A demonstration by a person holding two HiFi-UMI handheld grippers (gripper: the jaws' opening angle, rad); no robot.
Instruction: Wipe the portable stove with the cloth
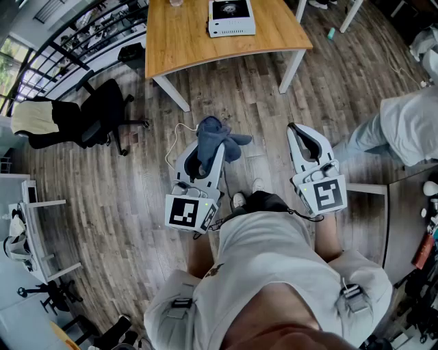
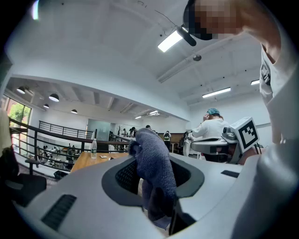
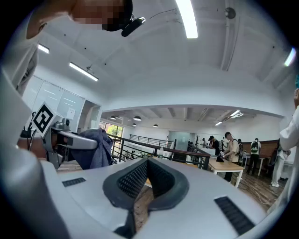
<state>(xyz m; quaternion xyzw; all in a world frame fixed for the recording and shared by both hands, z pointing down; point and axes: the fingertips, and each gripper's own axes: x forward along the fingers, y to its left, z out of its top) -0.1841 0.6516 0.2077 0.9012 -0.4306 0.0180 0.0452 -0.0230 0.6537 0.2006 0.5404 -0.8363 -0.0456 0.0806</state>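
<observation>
The portable stove (image 1: 231, 17), a white box with a black top, sits on the wooden table (image 1: 185, 41) at the far end of the head view, well ahead of both grippers. My left gripper (image 1: 205, 139) is shut on a blue-grey cloth (image 1: 217, 140), which bunches out past the jaw tips. In the left gripper view the cloth (image 2: 154, 172) fills the space between the jaws and hangs down. My right gripper (image 1: 299, 131) is held level beside it, shut, with nothing between its jaws (image 3: 147, 163). Both are held above the wood floor, short of the table.
A black office chair (image 1: 96, 113) stands to the left of the table. A white cable (image 1: 174, 143) lies on the floor by the left gripper. Another person (image 1: 404, 126) sits at the right. A white desk (image 1: 34, 225) is at the far left.
</observation>
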